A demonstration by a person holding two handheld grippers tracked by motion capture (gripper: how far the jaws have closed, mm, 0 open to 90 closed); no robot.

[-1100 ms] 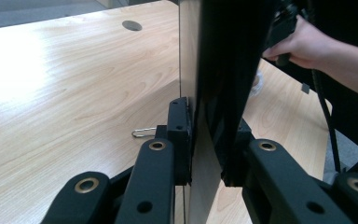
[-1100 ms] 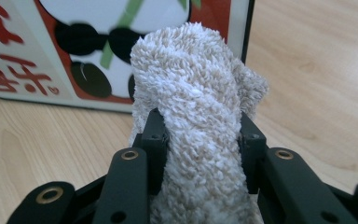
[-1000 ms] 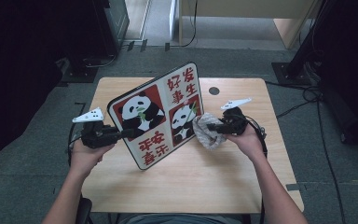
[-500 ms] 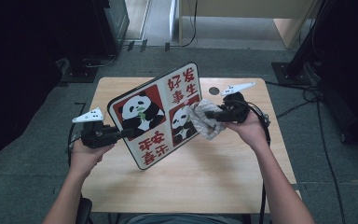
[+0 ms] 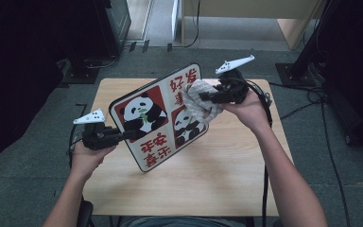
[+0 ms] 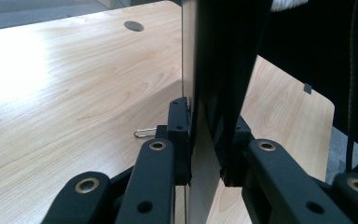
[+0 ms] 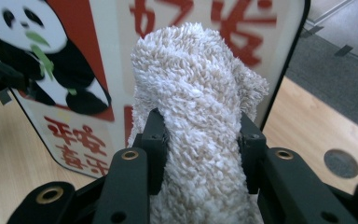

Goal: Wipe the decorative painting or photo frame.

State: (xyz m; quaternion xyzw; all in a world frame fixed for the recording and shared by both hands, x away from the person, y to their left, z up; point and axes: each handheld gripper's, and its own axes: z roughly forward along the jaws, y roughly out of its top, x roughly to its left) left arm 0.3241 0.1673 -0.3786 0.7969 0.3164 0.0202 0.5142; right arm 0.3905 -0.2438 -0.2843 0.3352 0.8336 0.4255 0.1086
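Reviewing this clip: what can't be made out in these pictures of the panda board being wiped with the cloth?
- Panda board, high view: the cloth covers part of its upper right print.
- Board's back face: turned away in the high view, edge-on between the left tongs in the left gripper view.
- Whether the cloth in the right tongs presses the board: hidden behind the cloth itself.

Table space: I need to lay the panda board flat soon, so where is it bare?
The wooden table is bare along the near edge, between the forearms. It is crowded higher up: the panda board stands there, towel against it.
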